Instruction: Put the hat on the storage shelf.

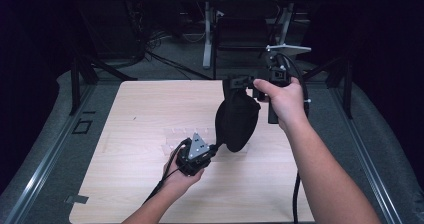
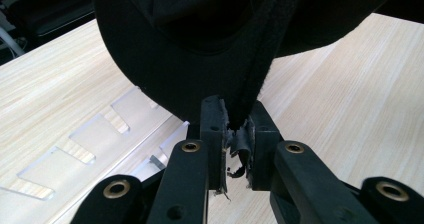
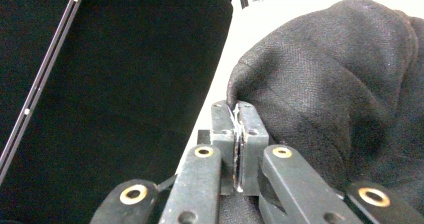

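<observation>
A black cloth cap (image 1: 237,118) hangs in the air over the middle of the wooden table (image 1: 150,104), held between both grippers. My left gripper (image 1: 216,146) is low at the cap's bottom edge, shut on it; in the left gripper view the cap's thick black rim (image 2: 252,74) runs down into the closed jaws of the left gripper (image 2: 238,129). My right gripper (image 1: 239,82) is higher and farther back, shut on the cap's top edge. In the right gripper view its jaws pinch the woven black fabric (image 3: 330,84) at the right gripper (image 3: 237,115).
A clear acrylic rack with slots (image 2: 95,144) lies flat on the table under the cap, also seen as the clear rack (image 1: 175,136) in the high view. Beyond the table's far edge stand dark frame legs and a chair (image 1: 240,34). A cable (image 1: 296,194) trails from the right gripper.
</observation>
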The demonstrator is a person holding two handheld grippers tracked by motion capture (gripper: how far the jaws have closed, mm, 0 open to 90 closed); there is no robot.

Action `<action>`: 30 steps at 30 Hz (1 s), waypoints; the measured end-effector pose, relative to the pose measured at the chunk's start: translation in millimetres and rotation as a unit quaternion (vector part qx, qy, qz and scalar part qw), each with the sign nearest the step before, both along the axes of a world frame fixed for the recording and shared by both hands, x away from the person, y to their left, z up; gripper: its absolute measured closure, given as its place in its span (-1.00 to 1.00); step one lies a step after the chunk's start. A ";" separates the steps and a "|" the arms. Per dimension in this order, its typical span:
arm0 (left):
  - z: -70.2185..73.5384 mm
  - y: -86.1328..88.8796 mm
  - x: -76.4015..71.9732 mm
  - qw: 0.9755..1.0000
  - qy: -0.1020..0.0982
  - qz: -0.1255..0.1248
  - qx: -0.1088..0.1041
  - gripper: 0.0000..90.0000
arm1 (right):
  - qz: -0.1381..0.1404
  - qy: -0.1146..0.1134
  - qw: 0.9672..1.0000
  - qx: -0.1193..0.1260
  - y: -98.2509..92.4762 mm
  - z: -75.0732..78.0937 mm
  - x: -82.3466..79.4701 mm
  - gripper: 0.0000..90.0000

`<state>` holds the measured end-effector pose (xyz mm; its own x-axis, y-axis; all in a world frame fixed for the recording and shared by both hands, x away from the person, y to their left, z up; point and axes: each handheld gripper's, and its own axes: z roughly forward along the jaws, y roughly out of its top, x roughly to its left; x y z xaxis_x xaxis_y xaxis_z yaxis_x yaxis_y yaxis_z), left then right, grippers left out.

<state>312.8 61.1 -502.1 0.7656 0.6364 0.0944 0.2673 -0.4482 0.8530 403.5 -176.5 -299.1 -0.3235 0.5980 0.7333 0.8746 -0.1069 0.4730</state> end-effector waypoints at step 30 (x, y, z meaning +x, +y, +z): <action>-28.6 18.4 -2.7 0.998 0.024 0.041 -0.046 0.89 | 0.007 -0.012 1.000 0.021 -15.2 -4.6 -12.4 0.81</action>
